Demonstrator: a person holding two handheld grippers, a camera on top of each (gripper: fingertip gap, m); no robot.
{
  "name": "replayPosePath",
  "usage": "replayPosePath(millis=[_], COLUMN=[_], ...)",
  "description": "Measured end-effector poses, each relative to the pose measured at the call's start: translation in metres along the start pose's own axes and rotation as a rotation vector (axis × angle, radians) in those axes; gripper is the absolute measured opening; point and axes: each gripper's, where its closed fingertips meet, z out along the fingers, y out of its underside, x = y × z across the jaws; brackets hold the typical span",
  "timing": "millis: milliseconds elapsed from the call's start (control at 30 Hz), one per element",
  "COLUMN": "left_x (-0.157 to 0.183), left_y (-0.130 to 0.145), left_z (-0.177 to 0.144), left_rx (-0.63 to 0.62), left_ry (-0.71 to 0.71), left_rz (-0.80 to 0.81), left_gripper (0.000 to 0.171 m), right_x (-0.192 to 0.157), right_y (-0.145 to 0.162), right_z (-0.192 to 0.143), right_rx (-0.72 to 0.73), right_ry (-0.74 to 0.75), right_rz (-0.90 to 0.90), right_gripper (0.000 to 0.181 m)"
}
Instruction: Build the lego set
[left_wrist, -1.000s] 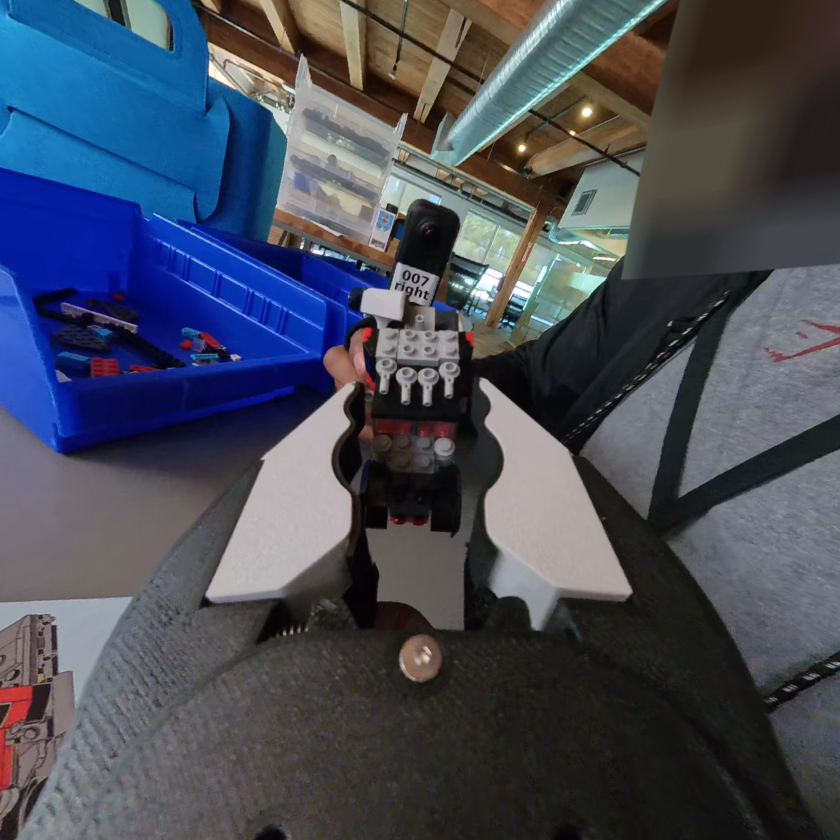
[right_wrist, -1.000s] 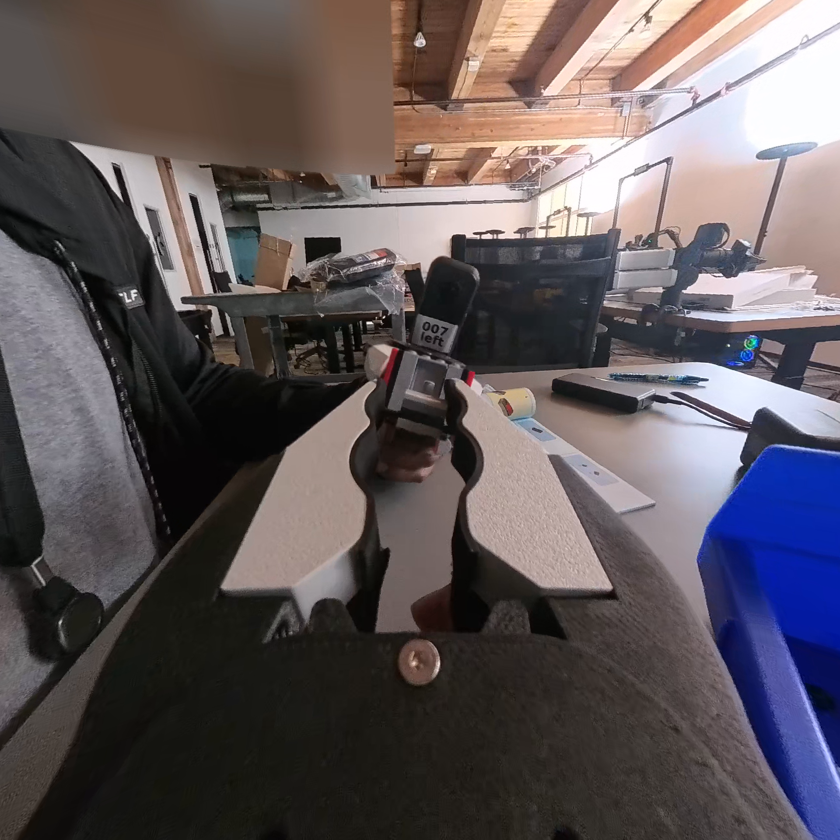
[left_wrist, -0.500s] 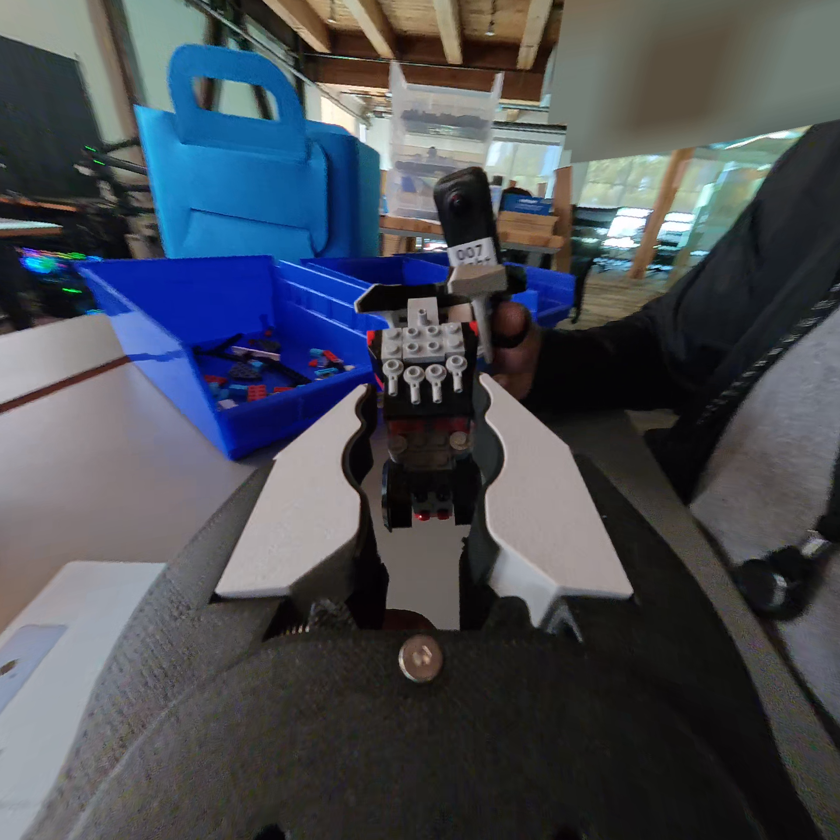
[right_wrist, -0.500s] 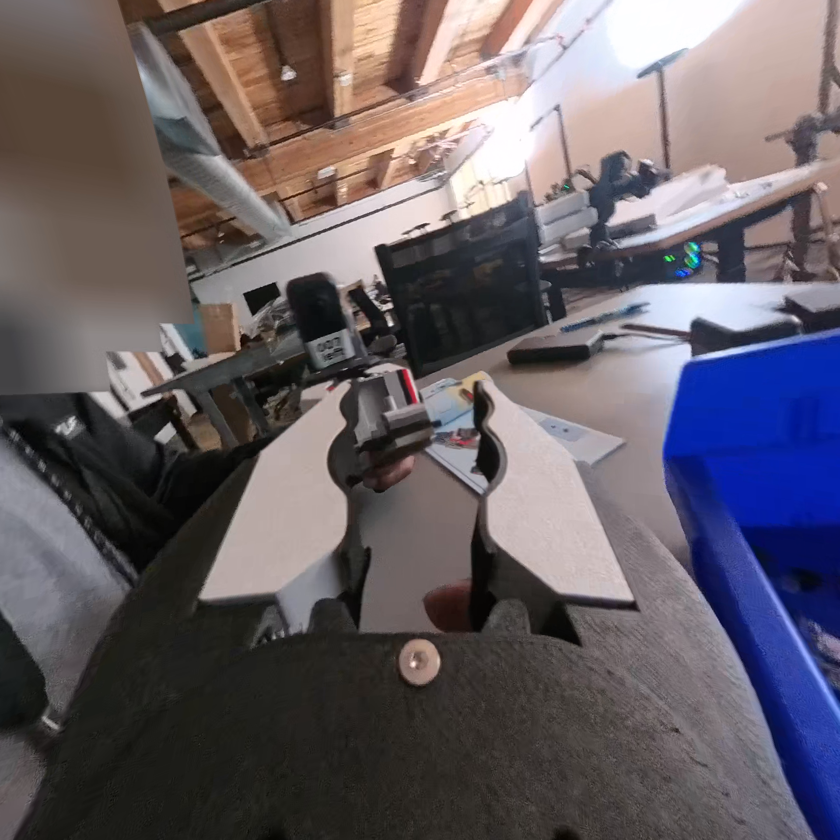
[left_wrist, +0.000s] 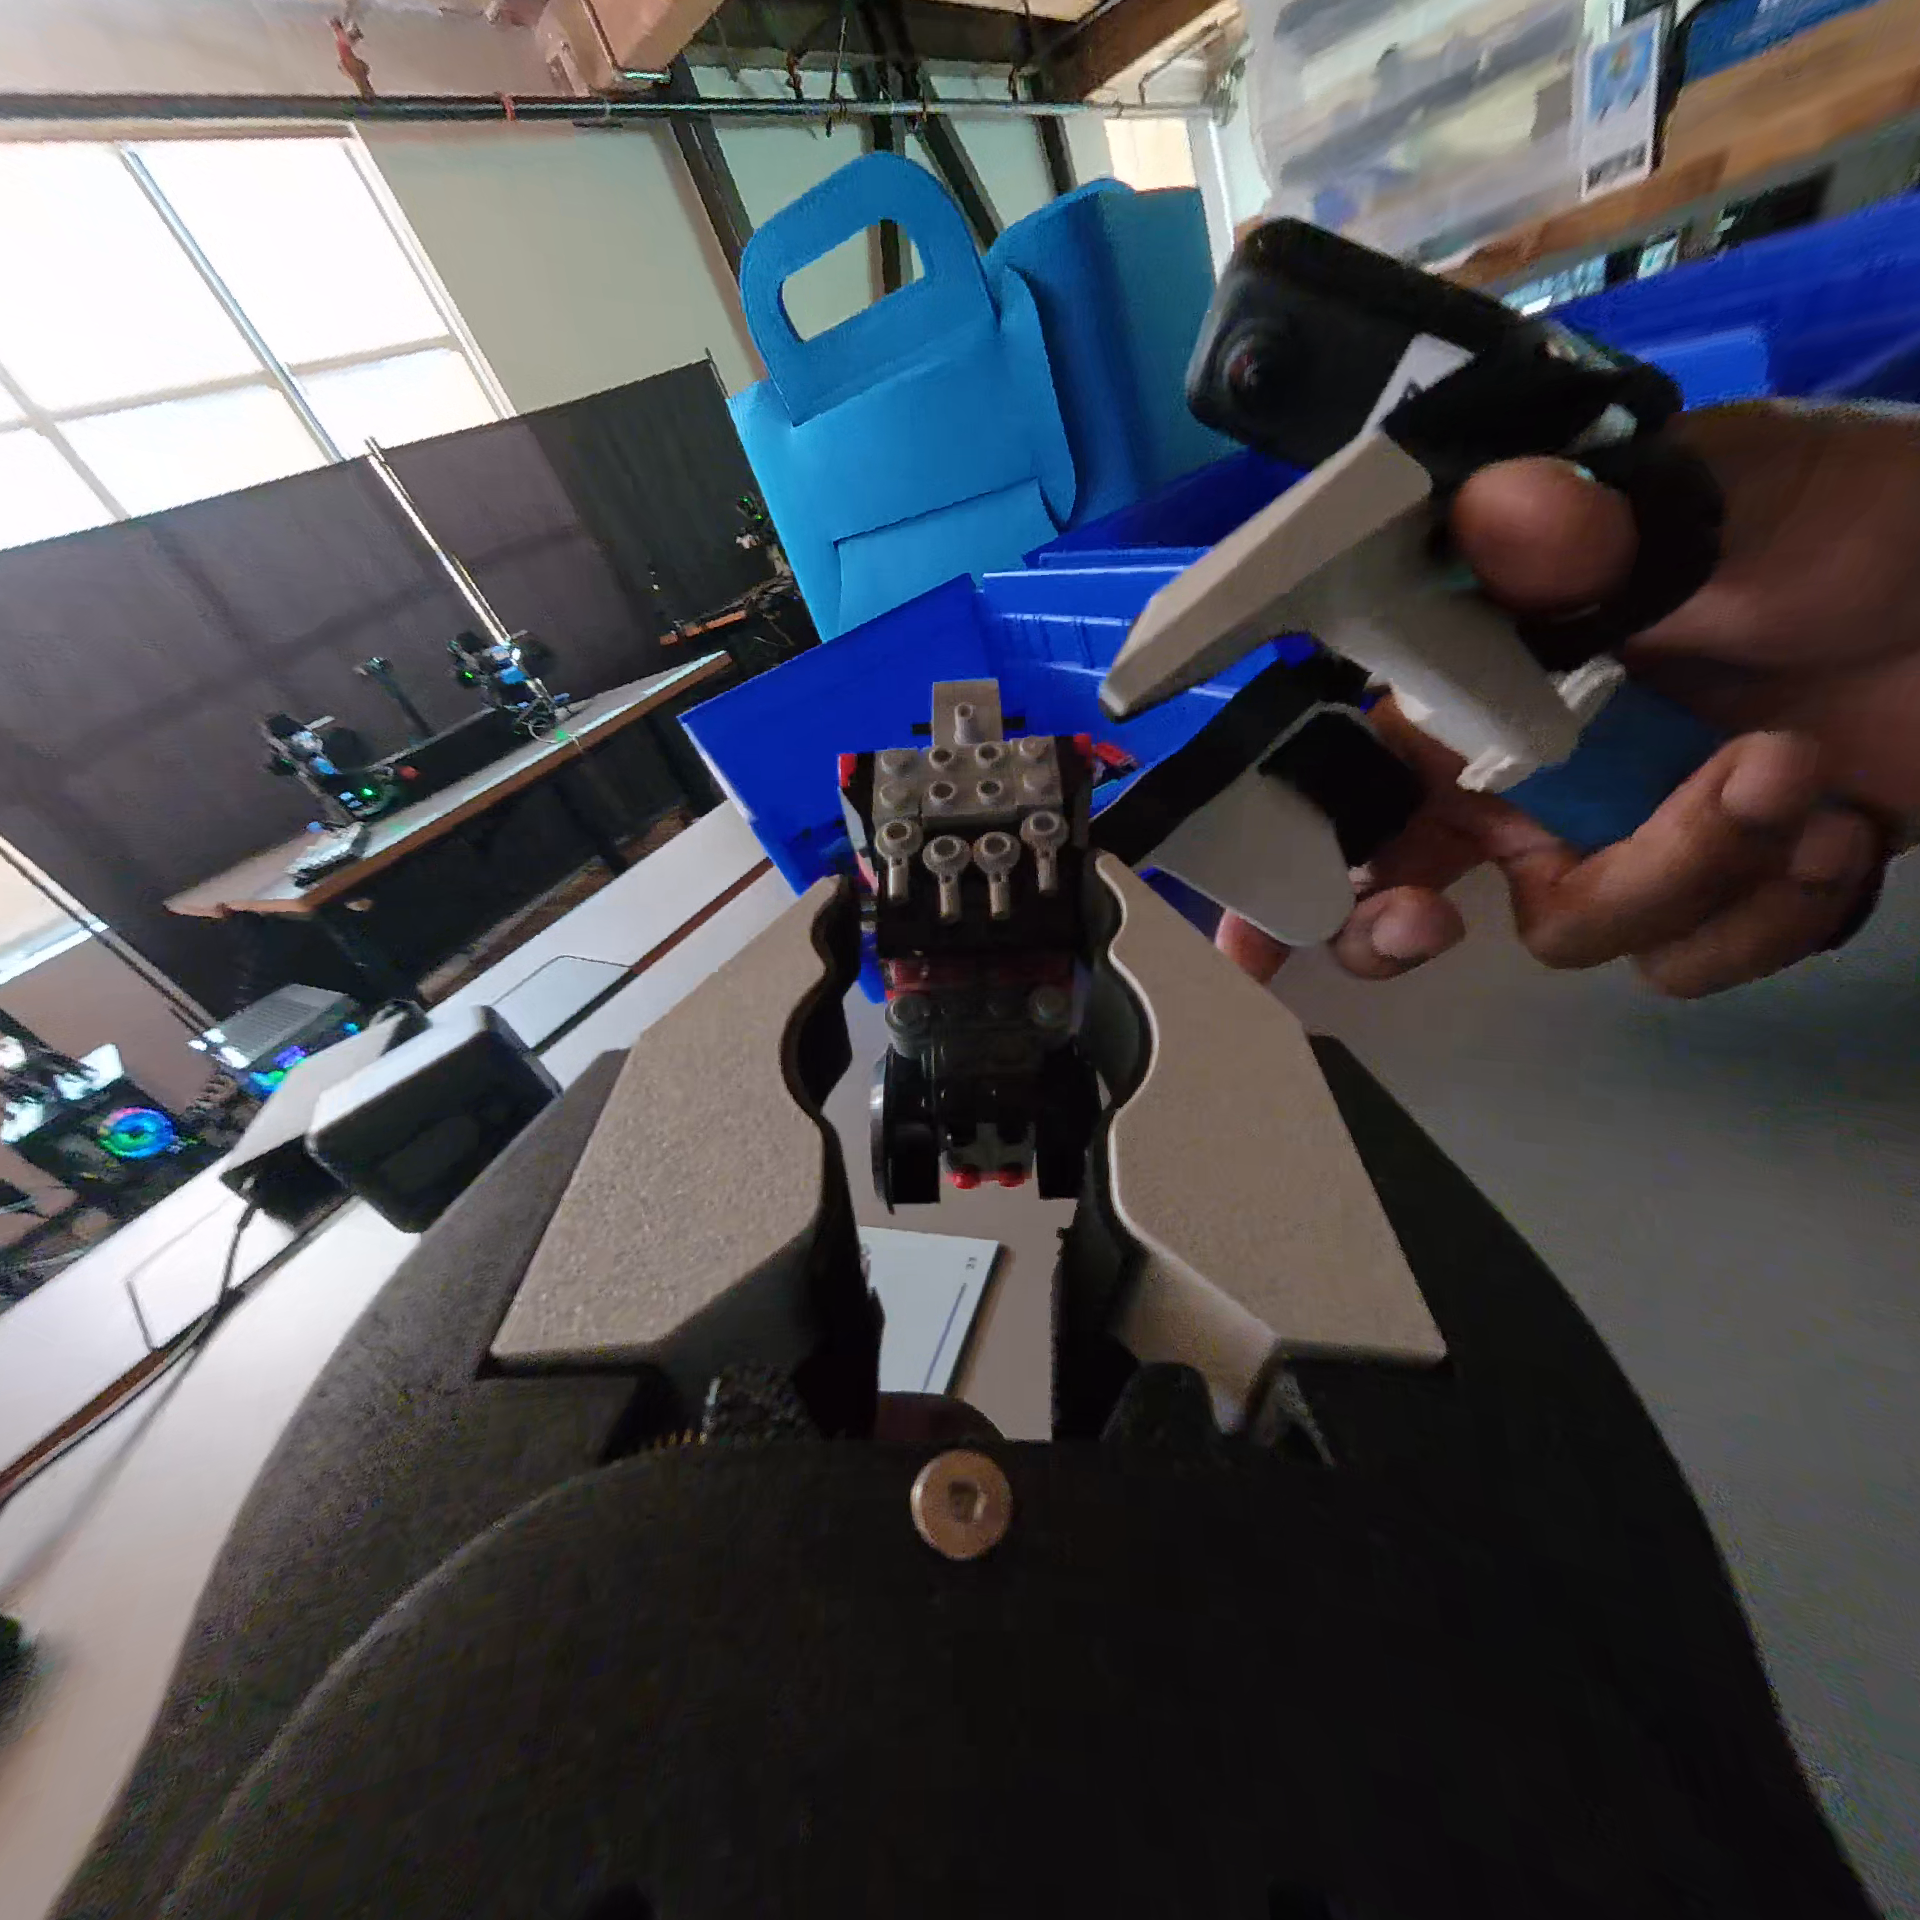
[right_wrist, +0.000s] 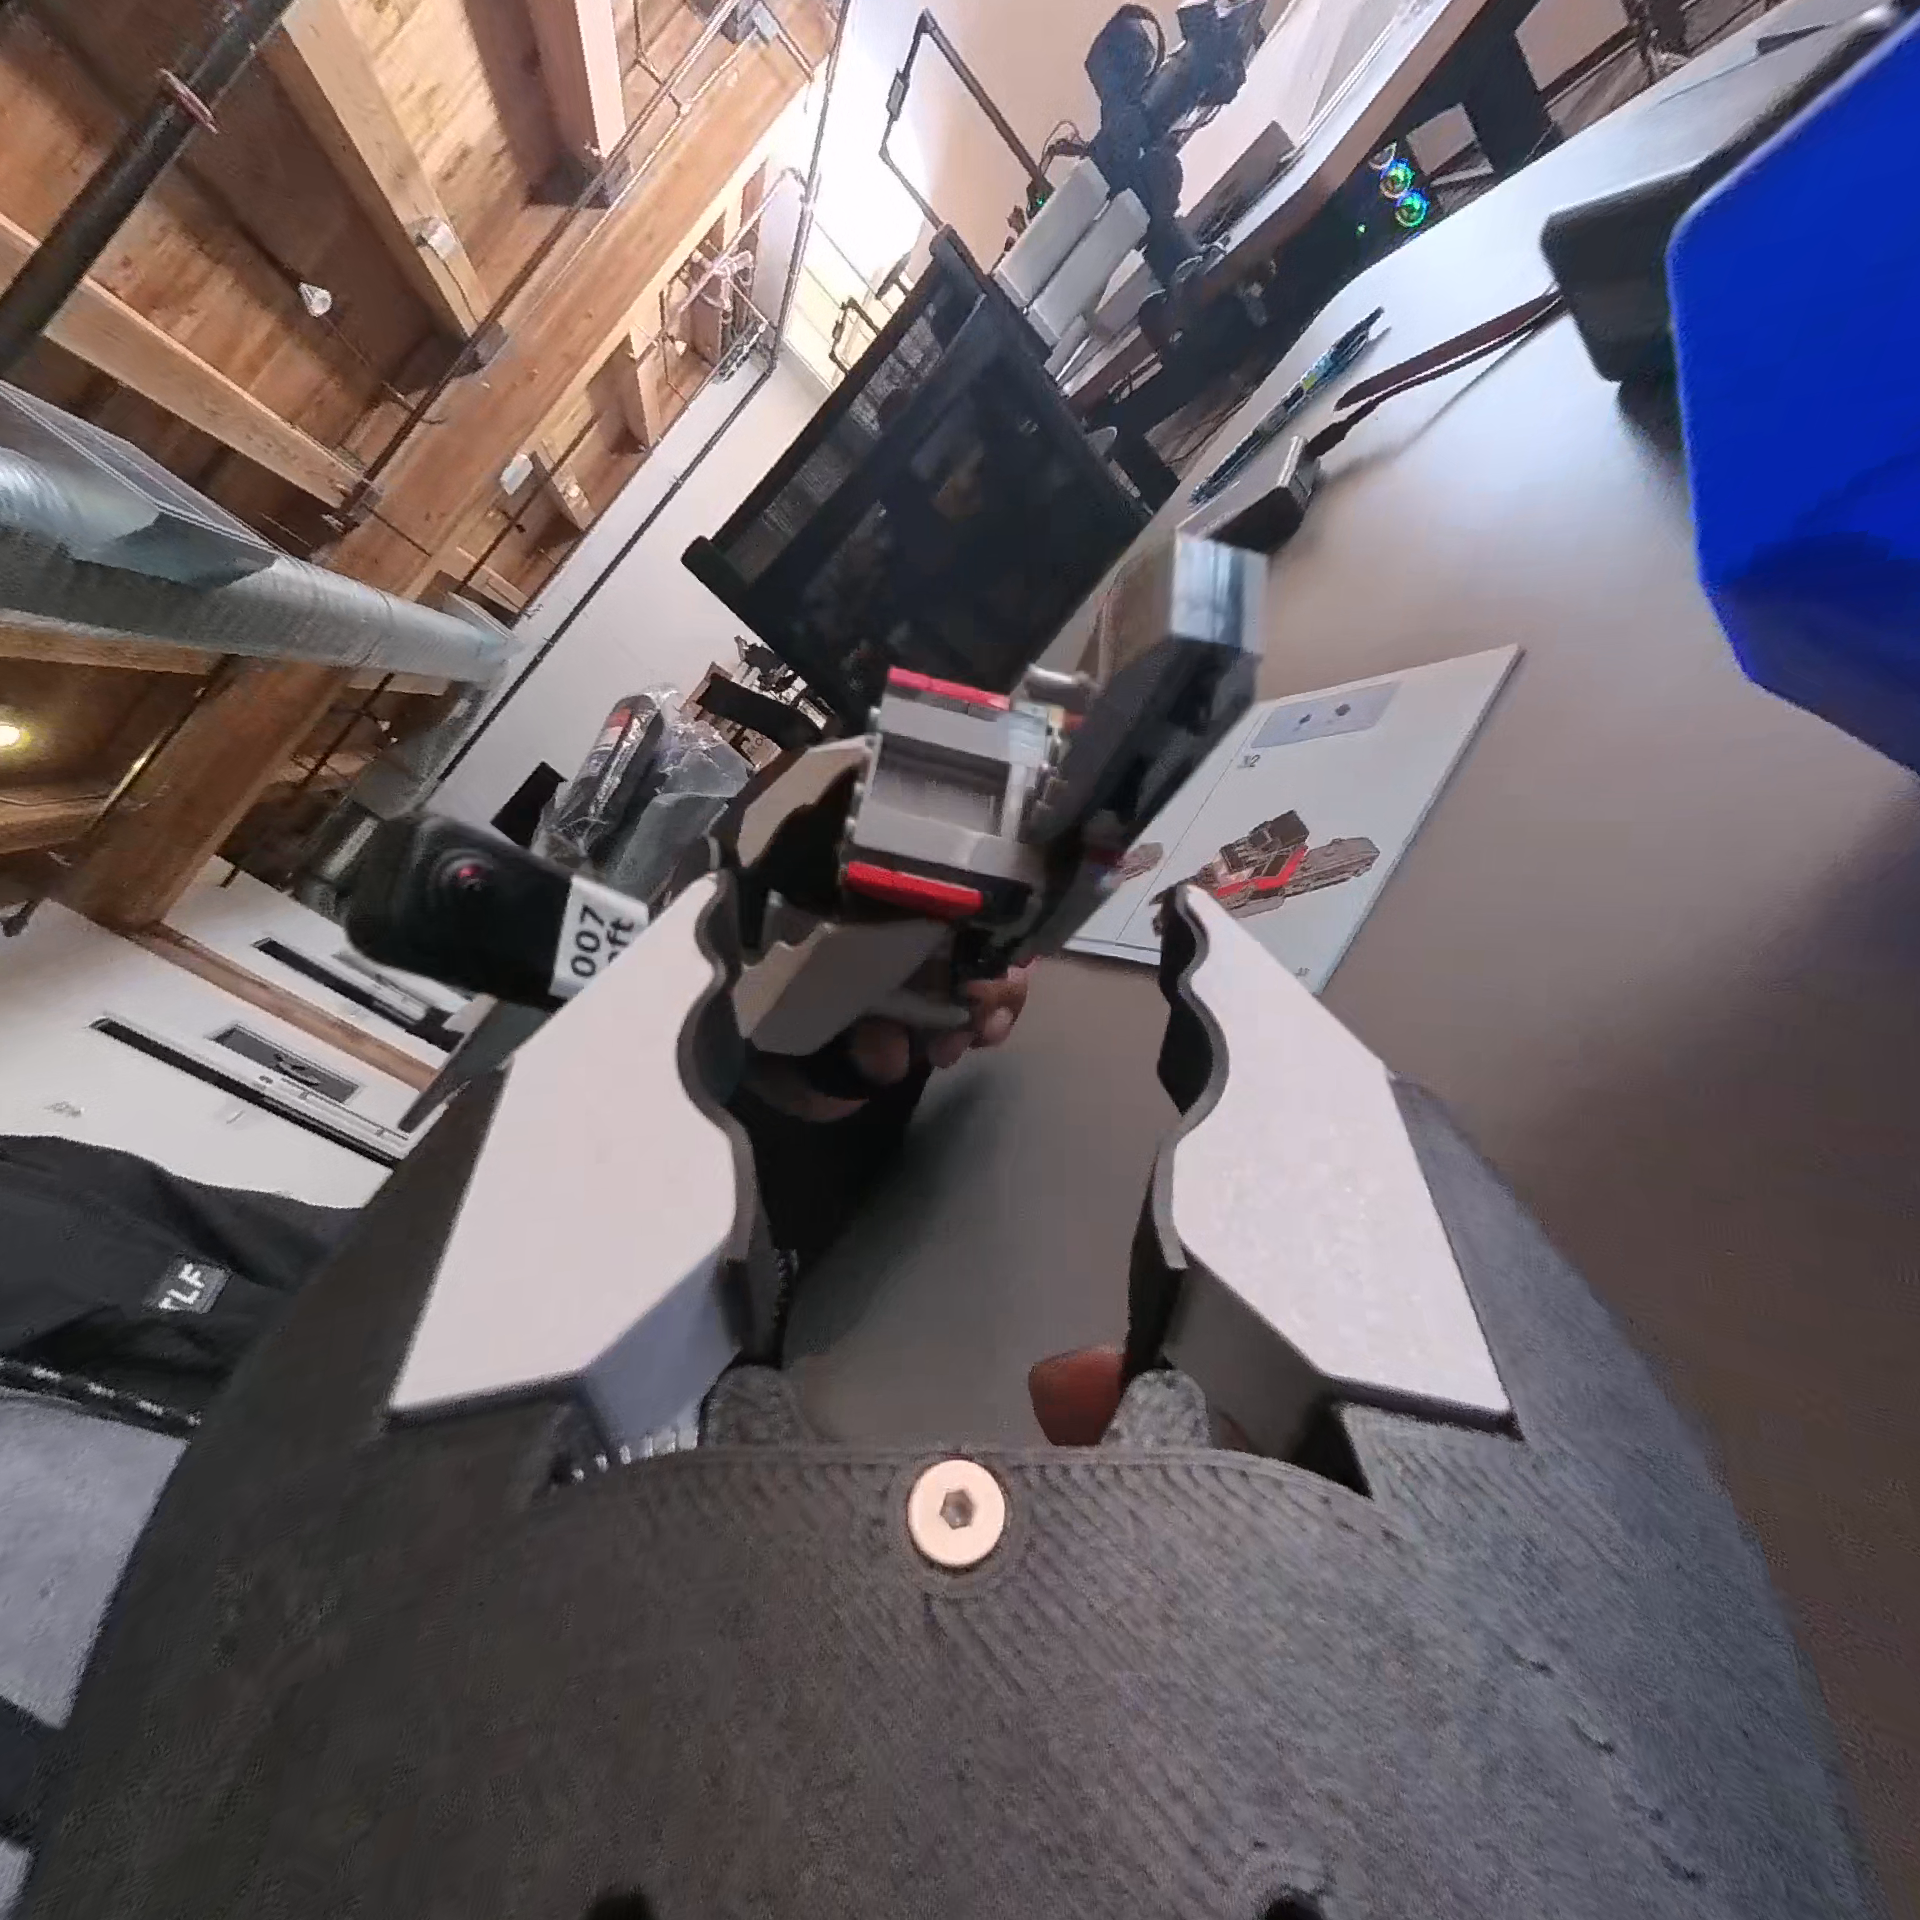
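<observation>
Beside the left claw's (left_wrist: 971, 914) lego model (left_wrist: 971, 883), right claw (right_wrist: 940, 951) now wider, empty.

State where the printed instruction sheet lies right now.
In the right wrist view, the white printed instruction sheet lies flat on the grey table, beyond the open right claw and below the blue plastic bin.

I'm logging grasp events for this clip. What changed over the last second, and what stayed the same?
The right tool let go of the lego model: its jaws, shut on the model a second ago, now stand wide open with nothing between them, drawn back and tilted. The left tool stayed clamped on the model, held above the table.
</observation>
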Motion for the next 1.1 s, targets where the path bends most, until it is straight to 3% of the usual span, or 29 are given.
replayPosePath(millis=[400, 1100], left_x=[0.005, 0.008], left_y=[-0.003, 0.003], left_z=[0.002, 0.004], left_rx=[-0.016, -0.068], left_ry=[-0.042, -0.046], left_rz=[0.127, 0.154], left_gripper=[0.042, 0.04], right_x=[0.006, 0.015], right_y=[0.001, 0.007], right_z=[-0.001, -0.001], right_rx=[0.031, 0.025], right_ry=[-0.033, -0.006], right_rz=[0.056, 0.013], right_gripper=[0.053, 0.053])
